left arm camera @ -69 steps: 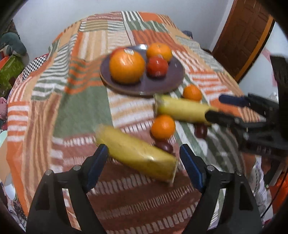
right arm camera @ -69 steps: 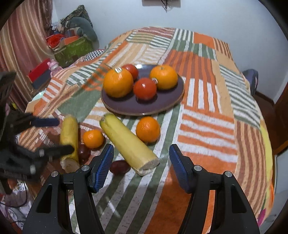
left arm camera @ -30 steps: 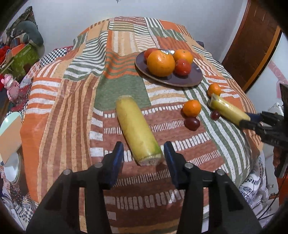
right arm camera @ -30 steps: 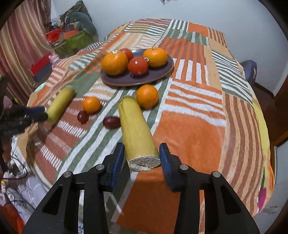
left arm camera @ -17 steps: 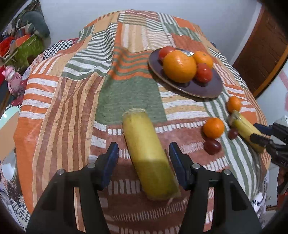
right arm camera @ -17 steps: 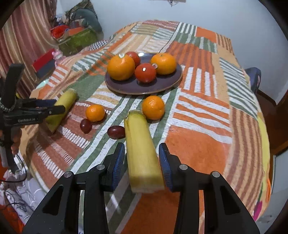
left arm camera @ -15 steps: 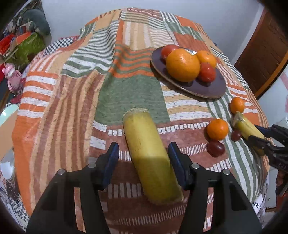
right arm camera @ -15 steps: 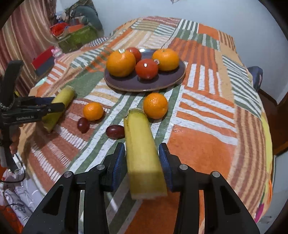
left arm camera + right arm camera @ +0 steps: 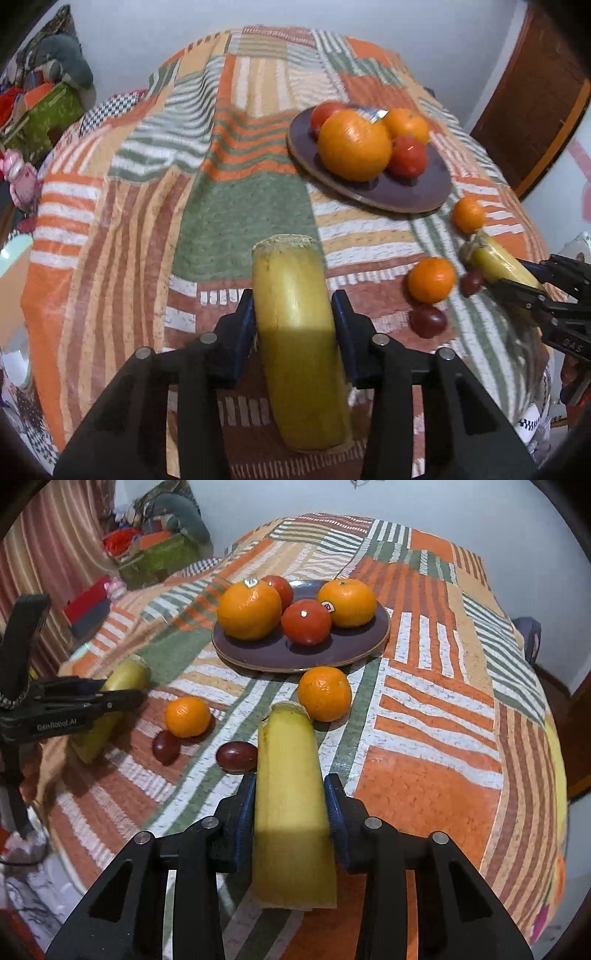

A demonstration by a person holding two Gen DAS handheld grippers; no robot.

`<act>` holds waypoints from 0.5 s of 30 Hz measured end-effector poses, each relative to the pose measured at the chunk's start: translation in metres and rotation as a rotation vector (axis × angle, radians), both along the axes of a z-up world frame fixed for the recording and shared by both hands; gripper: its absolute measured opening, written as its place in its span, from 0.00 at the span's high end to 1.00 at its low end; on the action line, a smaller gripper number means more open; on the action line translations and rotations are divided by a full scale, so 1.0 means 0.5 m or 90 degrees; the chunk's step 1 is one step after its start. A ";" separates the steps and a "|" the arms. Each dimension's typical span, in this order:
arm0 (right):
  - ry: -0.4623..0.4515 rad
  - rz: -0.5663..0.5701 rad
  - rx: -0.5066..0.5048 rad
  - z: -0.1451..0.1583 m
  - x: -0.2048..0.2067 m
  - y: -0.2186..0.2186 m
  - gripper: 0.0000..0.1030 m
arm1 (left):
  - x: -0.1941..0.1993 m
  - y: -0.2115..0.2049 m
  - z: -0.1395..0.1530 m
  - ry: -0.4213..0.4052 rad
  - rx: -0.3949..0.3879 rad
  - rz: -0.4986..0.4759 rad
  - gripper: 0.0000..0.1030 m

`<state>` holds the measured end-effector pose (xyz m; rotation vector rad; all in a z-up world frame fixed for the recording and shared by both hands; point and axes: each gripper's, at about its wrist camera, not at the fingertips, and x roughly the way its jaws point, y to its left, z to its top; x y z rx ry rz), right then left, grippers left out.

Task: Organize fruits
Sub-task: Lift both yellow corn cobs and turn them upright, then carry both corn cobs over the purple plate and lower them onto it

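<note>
gripping a yellow fruit piece (image 9: pixel 299 325), the left gripper (image 9: pixel 293 321) has just been closing its jaws onto it. the right gripper (image 9: pixel 290 806) clamps another piece (image 9: pixel 291 805) above the cloth (image 9: pixel 424 786), near the plate (image 9: pixel 295 653) of oranges.

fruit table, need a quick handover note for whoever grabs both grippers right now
Left gripper: jaws have just been closing, now shut on the left yellow piece.
Right gripper: shut on the right yellow piece.
Plate: two oranges and two red fruits already on it.
Loose on the cloth: big mandarin near the plate, small mandarin, two dark grapes.
Left to do: place both yellow pieces, then gather the mandarins and grapes.
</note>
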<state>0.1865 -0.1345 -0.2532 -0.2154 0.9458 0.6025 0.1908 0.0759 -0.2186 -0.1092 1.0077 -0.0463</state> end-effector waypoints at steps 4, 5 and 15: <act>-0.022 -0.015 0.016 0.024 -0.008 -0.012 0.67 | -0.012 -0.015 0.047 -0.036 0.002 -0.019 0.62; -0.027 -0.019 0.022 0.031 -0.009 -0.015 0.67 | -0.014 -0.019 0.061 -0.047 0.002 -0.024 0.62; -0.093 -0.056 0.061 0.105 0.008 -0.030 0.67 | 0.013 -0.047 0.148 -0.108 -0.013 -0.046 0.62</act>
